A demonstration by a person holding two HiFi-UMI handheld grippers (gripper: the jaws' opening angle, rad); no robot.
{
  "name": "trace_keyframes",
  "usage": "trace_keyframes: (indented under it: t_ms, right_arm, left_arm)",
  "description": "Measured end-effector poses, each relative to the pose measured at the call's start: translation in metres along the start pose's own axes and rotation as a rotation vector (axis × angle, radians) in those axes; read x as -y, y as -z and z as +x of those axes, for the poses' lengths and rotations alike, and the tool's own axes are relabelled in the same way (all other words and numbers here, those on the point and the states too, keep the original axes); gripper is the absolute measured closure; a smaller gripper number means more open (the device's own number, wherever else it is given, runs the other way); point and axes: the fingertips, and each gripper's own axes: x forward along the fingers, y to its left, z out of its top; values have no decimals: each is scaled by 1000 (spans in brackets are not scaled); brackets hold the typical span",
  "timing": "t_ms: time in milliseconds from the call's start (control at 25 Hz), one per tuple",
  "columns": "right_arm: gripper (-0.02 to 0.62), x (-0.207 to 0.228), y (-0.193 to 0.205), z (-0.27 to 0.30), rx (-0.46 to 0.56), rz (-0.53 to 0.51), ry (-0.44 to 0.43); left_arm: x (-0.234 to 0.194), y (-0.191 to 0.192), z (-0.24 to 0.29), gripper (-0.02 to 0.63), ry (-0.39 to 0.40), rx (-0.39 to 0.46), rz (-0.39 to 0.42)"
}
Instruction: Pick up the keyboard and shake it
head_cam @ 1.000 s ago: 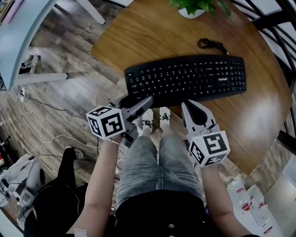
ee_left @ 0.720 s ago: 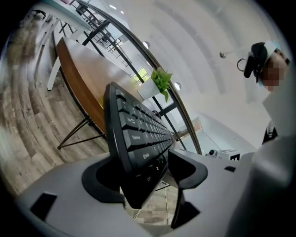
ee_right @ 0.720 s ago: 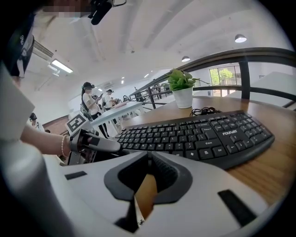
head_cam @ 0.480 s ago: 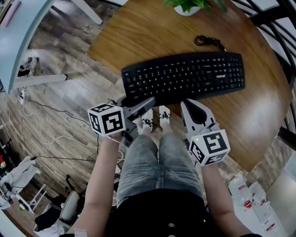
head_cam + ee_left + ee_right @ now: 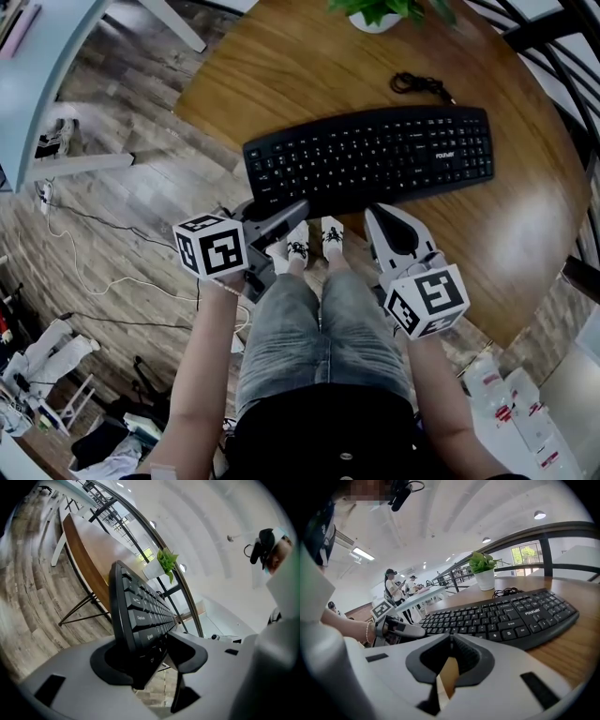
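The keyboard (image 5: 370,159) is showing matt black plastic with white-printed keys. The worktop (image 5: 525,234) is displaying smooth brown wood grain and is throwing back a soft sheen. The left claw (image 5: 152,651) and right claw (image 5: 451,641) are showing smooth grey plastic shells with matt black linings. Weathered-looking grey wood planks are covering the floor (image 5: 141,187). Pale denim jeans (image 5: 309,328) are creasing softly.
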Motion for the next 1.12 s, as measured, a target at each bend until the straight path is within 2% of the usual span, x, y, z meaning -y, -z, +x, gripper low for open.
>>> trace_keyframes:
  t_ms: [120, 240, 360, 520, 760, 1120]
  right_arm:
    - [555, 4, 0, 0, 0, 21, 2]
    - [554, 2, 0, -1, 3, 57, -33]
    - [520, 0, 5, -2, 0, 92, -60]
    - [515, 4, 14, -6, -8, 123, -31]
    - [511, 7, 21, -12, 12, 228, -24]
    - [402, 17, 22, -19, 41, 370, -34]
  left_arm:
    - [0, 1, 0, 370, -9, -9, -13]
    - [2, 3, -1, 373, -17, -8, -31]
    - [6, 2, -3, 380, -16, -3, -34]
    - [10, 1, -6, 391, -20, 1, -22]
    - [19, -6, -13, 425, -4, 19, 1]
    - [40, -17, -22, 443, 15, 36, 22]
